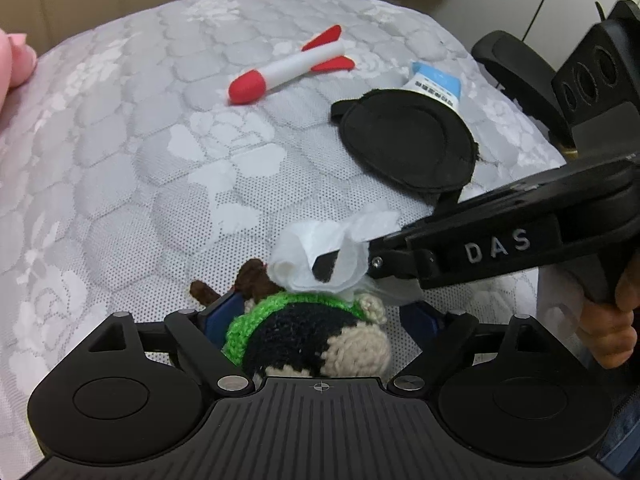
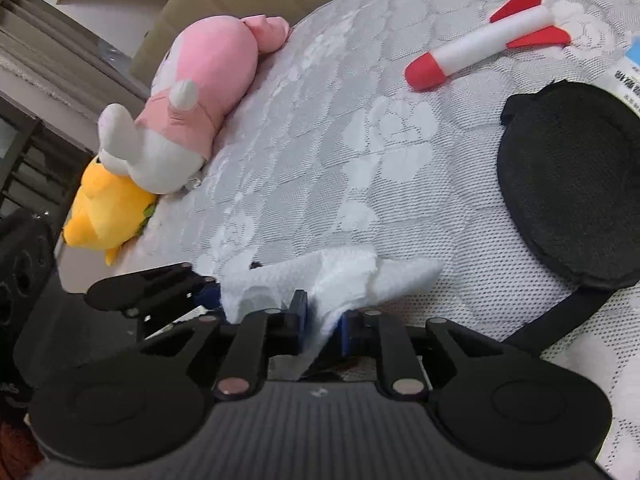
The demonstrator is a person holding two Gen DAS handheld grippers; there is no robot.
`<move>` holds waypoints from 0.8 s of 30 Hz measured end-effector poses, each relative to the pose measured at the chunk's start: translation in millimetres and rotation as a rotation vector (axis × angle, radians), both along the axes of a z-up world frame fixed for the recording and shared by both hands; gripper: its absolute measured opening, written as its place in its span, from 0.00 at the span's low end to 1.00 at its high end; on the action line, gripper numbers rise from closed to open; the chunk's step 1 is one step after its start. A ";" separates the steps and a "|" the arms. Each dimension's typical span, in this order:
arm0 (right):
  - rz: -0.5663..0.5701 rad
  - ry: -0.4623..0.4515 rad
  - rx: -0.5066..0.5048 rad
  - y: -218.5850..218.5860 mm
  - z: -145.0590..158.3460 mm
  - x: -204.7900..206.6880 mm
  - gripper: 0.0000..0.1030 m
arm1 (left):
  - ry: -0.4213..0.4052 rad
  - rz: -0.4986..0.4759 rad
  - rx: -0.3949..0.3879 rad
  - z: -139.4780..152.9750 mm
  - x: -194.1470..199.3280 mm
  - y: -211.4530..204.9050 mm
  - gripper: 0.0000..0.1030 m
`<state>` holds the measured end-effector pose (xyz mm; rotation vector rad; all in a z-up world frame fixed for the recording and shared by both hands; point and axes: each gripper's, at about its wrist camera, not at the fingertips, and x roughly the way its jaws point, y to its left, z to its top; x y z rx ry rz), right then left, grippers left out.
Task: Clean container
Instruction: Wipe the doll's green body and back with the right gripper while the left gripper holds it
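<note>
Crocheted container: a small knitted pouch (image 1: 316, 336) in green, black and cream, with brown yarn bits at its far side, sat between the blue-padded fingers of the left gripper (image 1: 320, 312), low over the grey quilted mattress (image 1: 140, 160).
Left jaws: closed against the pouch's sides, holding it with its green rim turned away from the camera.
Right gripper: the right gripper (image 1: 340, 266) came in from the right, a person's hand (image 1: 616, 320) on its handle, its tip buried in a crumpled white tissue (image 1: 320, 256).
Right jaws: pinching the tissue (image 2: 320, 284); in the right wrist view the paper spilled forward from between the blue pads.
Contact: the tissue wad rested right at the green rim, touching it as far as I could see; whether it reached inside was hidden.
Step in hand: to my eye, the wiping itself, tissue against the container's mouth.
Next move: I judged it called for a steady left hold while the tissue rubbed around the rim, gently, since the soft yarn would give and snag.
Round about: a red-and-white toy rocket (image 1: 288, 66), a black sleep mask (image 1: 408, 144) overlapping a blue-and-white packet (image 1: 436, 84), a pink plush (image 2: 200, 92) and a yellow plush (image 2: 108, 212) lay well apart from the work.
</note>
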<state>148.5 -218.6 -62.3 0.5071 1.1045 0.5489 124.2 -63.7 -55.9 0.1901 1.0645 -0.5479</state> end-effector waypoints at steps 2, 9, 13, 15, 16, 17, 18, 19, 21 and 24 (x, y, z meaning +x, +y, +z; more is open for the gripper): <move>-0.010 -0.011 -0.061 0.4 -0.4 1.2 0.16 | -0.001 -0.005 0.001 0.0 -0.3 -0.9 0.89; 0.006 -0.052 -0.315 6.6 -3.7 3.0 0.14 | 0.028 0.004 -0.020 -1.7 -0.6 -0.6 0.90; 0.004 -0.074 -0.412 4.3 -5.0 5.1 0.16 | 0.029 0.007 -0.015 -2.1 -0.7 -0.7 0.91; -0.034 -0.078 -0.356 -6.8 0.9 6.3 0.16 | 0.031 0.011 -0.017 -2.0 -0.4 -0.3 0.91; -0.053 -0.081 -0.328 -12.4 3.8 6.9 0.16 | 0.032 0.015 -0.018 -2.1 0.3 -0.3 0.91; -0.072 -0.083 -0.300 -17.9 6.8 7.5 0.16 | 0.033 0.020 -0.020 -2.4 1.1 -0.2 0.91; -0.091 -0.085 -0.272 -23.5 9.7 8.1 0.16 | 0.034 0.028 -0.022 -3.0 2.4 -0.2 0.91; -0.110 -0.088 -0.243 -29.1 12.7 8.7 0.16 | 0.034 0.037 -0.025 -3.8 3.8 -0.3 0.91; -0.147 -0.092 -0.187 -40.2 18.6 9.9 0.13 | 0.033 0.064 -0.027 -6.1 8.6 -1.5 0.91; -0.204 -0.099 -0.102 -56.8 27.4 11.6 0.11 | 0.006 0.097 -0.034 -7.0 16.0 -6.5 0.91</move>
